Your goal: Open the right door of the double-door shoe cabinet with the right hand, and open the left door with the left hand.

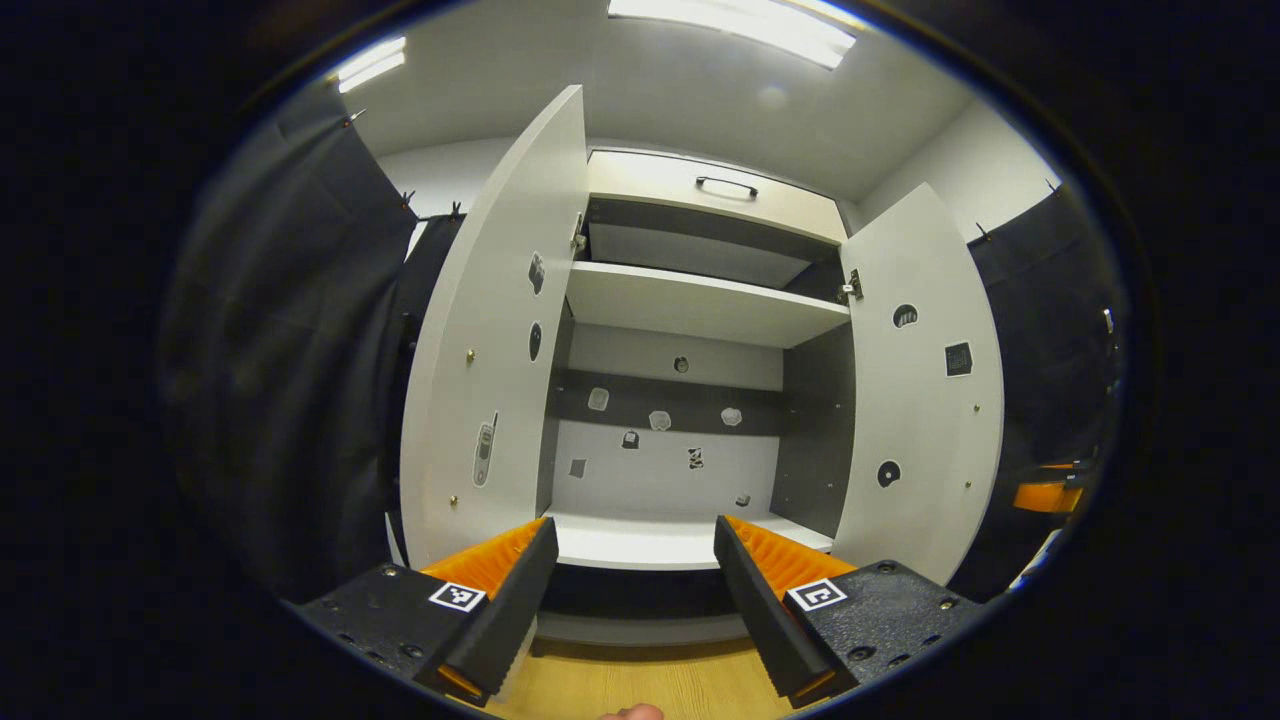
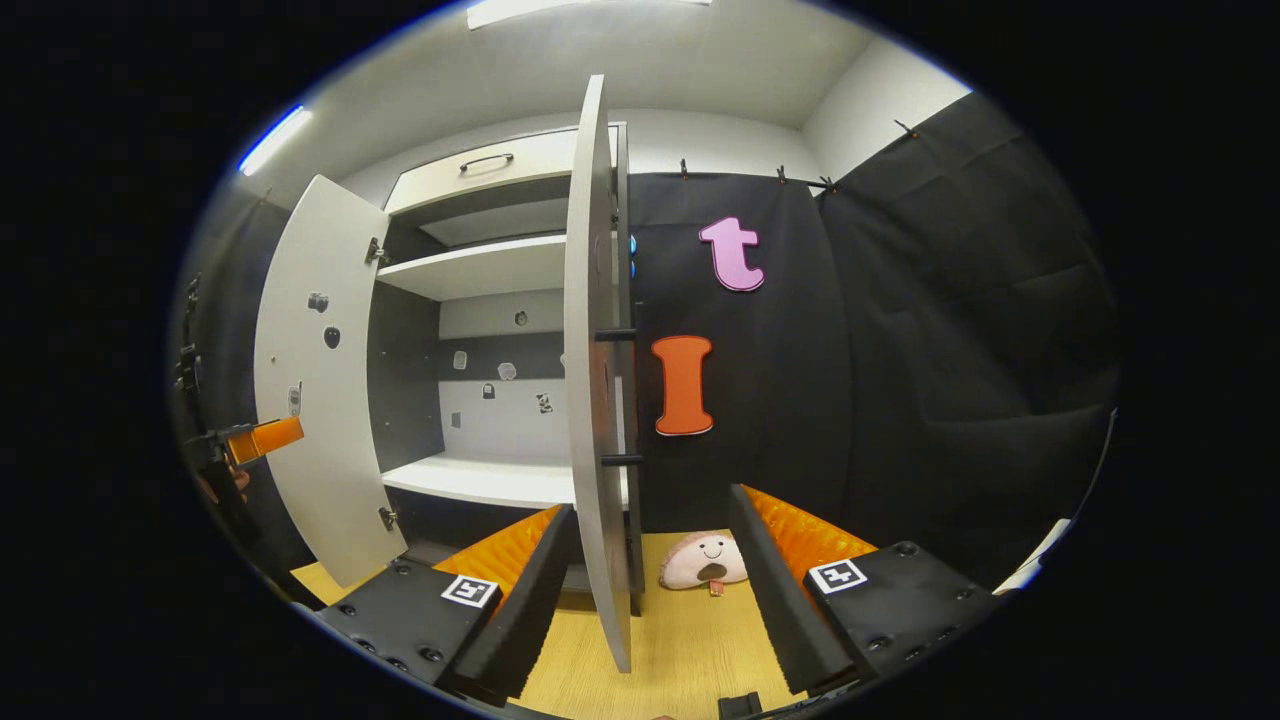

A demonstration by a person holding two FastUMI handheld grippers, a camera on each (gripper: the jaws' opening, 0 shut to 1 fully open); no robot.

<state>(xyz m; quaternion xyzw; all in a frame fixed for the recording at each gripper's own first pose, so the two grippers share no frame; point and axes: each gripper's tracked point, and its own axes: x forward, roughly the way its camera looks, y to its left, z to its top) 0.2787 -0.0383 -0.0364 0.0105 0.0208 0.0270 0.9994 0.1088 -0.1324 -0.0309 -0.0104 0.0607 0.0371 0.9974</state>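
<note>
Cabinet (image 1: 690, 300) fills twelve o'clock, left door (image 1: 490, 330) and right door (image 1: 920, 380) both swung wide. Both grippers, left (image 1: 635, 570) and right (image 2: 650, 580), are released, grasping nothing. Doors look light, stiff, hinged; grip the bar handle (image 2: 615, 395).

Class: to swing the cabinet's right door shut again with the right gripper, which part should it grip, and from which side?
Grip the right door at its black bar handle, coming from the outer face on the booth-wall side. The door stands edge-on between the open right gripper fingers, and the handle projects there.
</note>
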